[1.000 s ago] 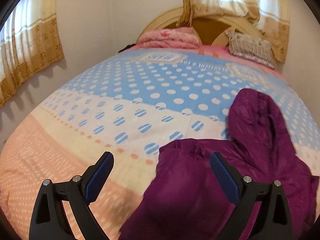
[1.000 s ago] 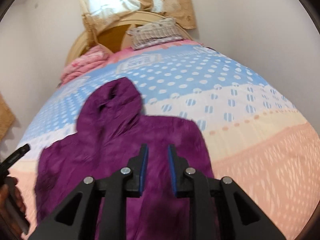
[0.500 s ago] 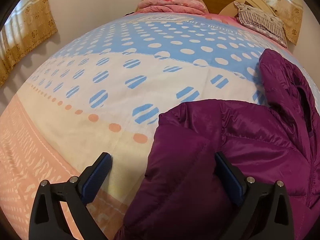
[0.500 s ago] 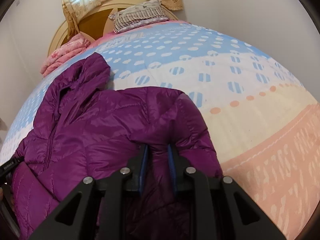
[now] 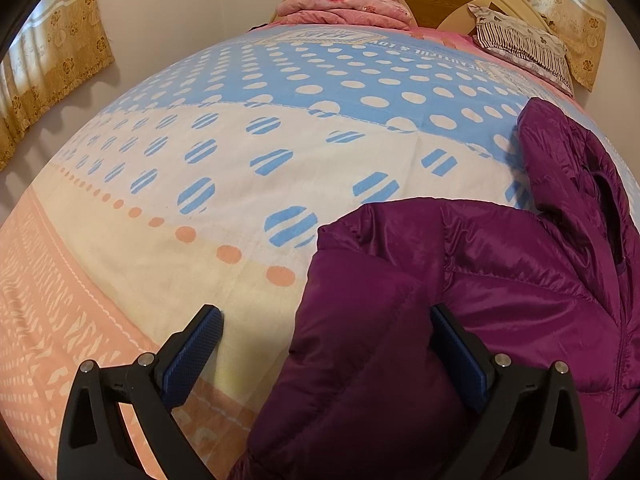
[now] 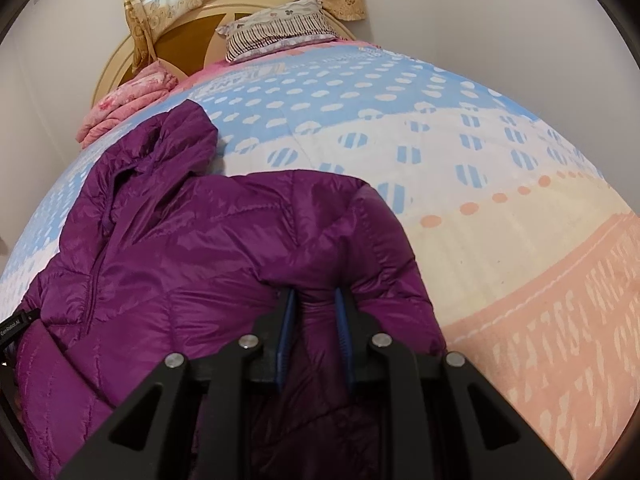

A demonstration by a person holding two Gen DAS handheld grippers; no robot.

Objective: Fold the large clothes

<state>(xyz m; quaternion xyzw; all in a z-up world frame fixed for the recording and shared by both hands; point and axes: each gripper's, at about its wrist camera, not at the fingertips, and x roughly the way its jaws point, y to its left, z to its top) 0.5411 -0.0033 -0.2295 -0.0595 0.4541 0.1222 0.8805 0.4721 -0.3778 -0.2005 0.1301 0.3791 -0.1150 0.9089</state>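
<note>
1. Your left gripper has its jaws wide apart; ribbed blue pads straddle the jacket's left edge, one over bare sheet.
2. Purple quilted puffer jacket, shiny and hooded, lies flat on the bed sheet, soft cotton with dots.
3. Your right gripper is clamped on a puffy jacket fold.

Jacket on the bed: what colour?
Purple, shiny quilted jacket; shows best in the right wrist view.

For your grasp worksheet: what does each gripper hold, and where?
Right gripper pinches a fold of the purple jacket; which part is unclear. Left gripper holds nothing.
</note>
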